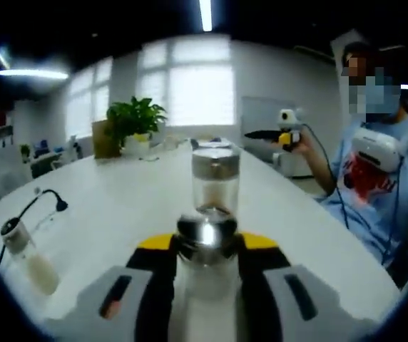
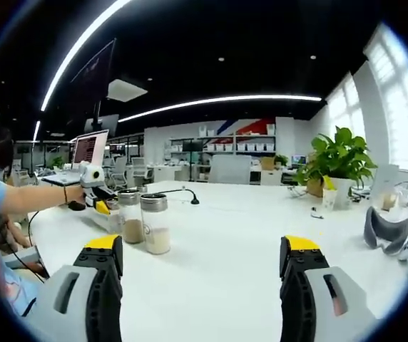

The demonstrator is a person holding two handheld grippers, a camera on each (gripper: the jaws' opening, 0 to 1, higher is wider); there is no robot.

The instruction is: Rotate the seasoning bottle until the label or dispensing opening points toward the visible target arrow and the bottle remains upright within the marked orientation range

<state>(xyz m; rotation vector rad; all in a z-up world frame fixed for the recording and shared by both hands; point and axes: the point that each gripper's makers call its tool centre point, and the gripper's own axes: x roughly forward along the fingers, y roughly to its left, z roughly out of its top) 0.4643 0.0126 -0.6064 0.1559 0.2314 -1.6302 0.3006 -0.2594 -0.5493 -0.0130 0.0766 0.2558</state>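
Glass and a steel cap sit right between my left jaws: the near bottle (image 1: 207, 246) stands upright on the white table (image 1: 118, 206), and my left gripper (image 1: 205, 274) looks closed around its lower body, both yellow-tipped jaws pressed to its sides. Blur hides the actual contact, so I take that grip as likely rather than certain. Just beyond the jaw tips, in line with them, a second bottle (image 1: 215, 178) stands upright with a grey lid and pale contents low inside. Off to the left of the jaws a small jar (image 1: 26, 256) with a black cable lies near the table edge, and far ahead a potted plant (image 1: 136, 125) stands by the window. To the right, a person in a blue shirt (image 1: 386, 178) sits at the table.

My right gripper (image 2: 204, 274) is held wide apart with nothing between the jaws, above bare tabletop. Ahead and left of its left jaw I see the two bottles (image 2: 143, 222) side by side, nearly touching, one with brown contents, one with pale, with my other gripper (image 2: 97, 196) against them. A grey headset (image 2: 388, 231) lies off to the right of the jaws.
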